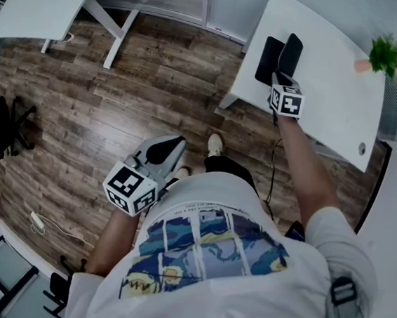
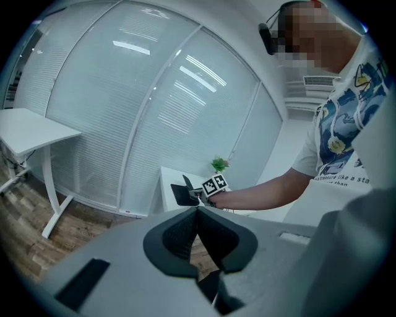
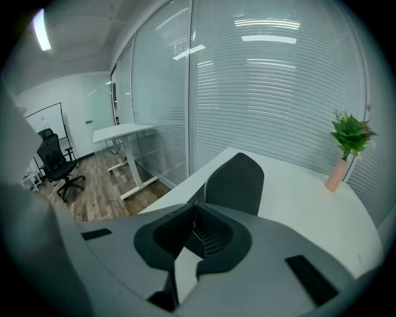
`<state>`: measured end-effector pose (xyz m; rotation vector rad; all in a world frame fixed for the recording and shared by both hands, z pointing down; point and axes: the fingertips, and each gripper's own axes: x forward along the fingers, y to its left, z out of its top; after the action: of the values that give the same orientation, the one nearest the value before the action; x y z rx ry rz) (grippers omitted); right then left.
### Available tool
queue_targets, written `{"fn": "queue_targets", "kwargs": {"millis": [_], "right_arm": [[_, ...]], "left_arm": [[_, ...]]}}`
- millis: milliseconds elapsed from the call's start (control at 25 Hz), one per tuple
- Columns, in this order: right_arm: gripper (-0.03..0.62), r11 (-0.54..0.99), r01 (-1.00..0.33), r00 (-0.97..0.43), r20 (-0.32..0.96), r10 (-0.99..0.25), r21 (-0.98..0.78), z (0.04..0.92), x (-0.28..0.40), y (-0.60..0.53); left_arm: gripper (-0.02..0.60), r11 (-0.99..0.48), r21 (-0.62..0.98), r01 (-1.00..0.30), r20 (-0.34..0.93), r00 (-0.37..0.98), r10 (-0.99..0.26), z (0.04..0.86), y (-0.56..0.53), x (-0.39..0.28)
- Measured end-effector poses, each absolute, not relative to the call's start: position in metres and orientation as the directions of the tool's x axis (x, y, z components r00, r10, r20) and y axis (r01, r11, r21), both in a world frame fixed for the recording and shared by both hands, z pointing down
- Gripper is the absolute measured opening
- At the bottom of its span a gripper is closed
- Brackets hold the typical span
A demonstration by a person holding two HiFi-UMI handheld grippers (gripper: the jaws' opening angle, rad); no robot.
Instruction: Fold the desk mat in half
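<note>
A white desk [image 1: 333, 84] stands at one o'clock over the wood floor [image 1: 121, 90], with the dark desk mat [image 1: 268, 58] on it. The right gripper [image 1: 282, 76] is clamped on the mat's raised edge. The left gripper [image 1: 168, 149], near nine o'clock, has its jaws together on nothing.

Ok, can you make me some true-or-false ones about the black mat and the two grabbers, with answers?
1. The right gripper pinches the bendy black desk mat. True.
2. The left gripper holds the mat too. False: it is shut on nothing, out over the brown wooden floor.
3. A green plant in a pink vase stands on the white table. True.
4. The mat lies completely flat. False: one end is lifted up.
</note>
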<state>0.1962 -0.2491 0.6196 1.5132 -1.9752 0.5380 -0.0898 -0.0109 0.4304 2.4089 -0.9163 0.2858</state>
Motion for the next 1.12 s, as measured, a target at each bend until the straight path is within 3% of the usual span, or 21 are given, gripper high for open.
{"fn": "queue_targets", "kwargs": {"millis": [1120], "right_arm": [[0.035, 0.357, -0.933, -0.224, 0.714, -0.663, 0.039, 0.671, 0.154, -0.254]], "left_arm": [[0.003, -0.561, 0.400, -0.724, 0.425, 0.689, -0.587, 0.431, -0.004, -0.102]]}}
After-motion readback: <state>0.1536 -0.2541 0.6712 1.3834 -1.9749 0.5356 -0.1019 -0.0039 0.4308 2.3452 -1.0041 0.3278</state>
